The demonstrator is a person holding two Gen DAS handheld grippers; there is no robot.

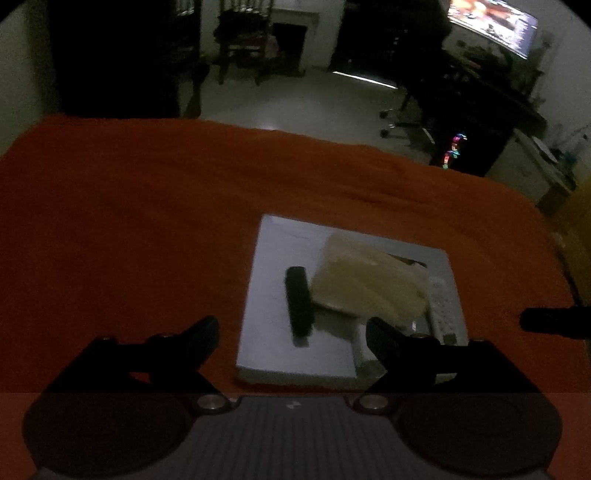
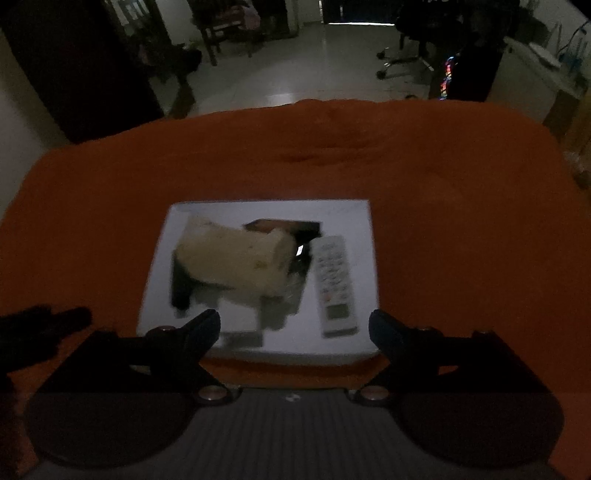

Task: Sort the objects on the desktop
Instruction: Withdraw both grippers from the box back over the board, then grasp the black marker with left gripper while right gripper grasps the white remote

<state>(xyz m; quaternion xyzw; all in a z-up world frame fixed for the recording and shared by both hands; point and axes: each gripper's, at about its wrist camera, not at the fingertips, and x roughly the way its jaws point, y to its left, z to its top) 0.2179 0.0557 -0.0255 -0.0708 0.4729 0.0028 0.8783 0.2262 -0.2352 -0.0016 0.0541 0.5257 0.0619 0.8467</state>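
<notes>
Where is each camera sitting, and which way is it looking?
Left wrist: rides the left gripper, looking forward and down at the white tray on the orange cloth; its two open fingers show, and the other gripper's tip at right.
Right wrist: rides the right gripper, looking down at the tray's remote; open fingers show.
Both share the tray, the yellowish cloth and the remote.

Past the orange cloth (image 2: 424, 177) covering my desk, I see a pale floor (image 2: 295, 77). At eleven o'clock stands a dark wooden chair (image 1: 242, 40); at one o'clock a lit screen (image 1: 493, 24) glows, and below it coloured lights (image 1: 453, 149) blink on a dark case. An office chair's wheeled base (image 2: 400, 59) sits nearby.
</notes>
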